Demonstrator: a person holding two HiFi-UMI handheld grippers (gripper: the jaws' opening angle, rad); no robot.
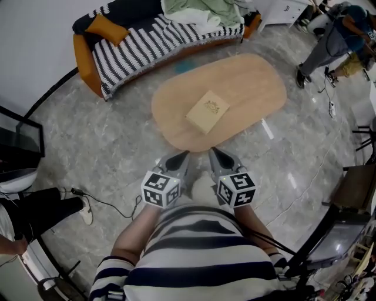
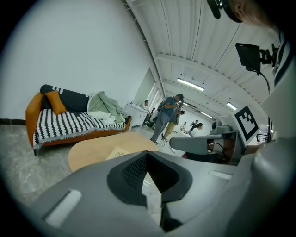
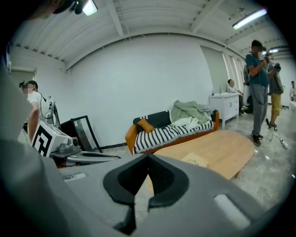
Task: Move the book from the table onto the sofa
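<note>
Task barely started. Book [image 1: 208,111] lies flat near the middle of the oval wooden counter [image 1: 247,82], untouched, nothing on top of it or next to it. Sofa [image 1: 147,38], with a striped cover, sits on the far side of the counter, well apart from the book. It has an orange cushion [image 1: 107,28] at one end and a green blanket [image 1: 205,10] heaped at the other, with the striped stretch between them bare, so there looks to be room to land the book.

Left claw [image 1: 183,154] is clenched, pads meeting, nothing between them. Right claw [image 1: 215,152] is the same, clenched and empty. Both are held side by side close to the person's body, over the floor [image 1: 106,135] at the near edge of the counter, pointing toward the book but short of it.

Done: nothing beyond lining up in front of the counter. Left to do: open a claw, reach in, grasp the book, lift it, carry it past the counter, set it on the sofa seat and release.
</note>
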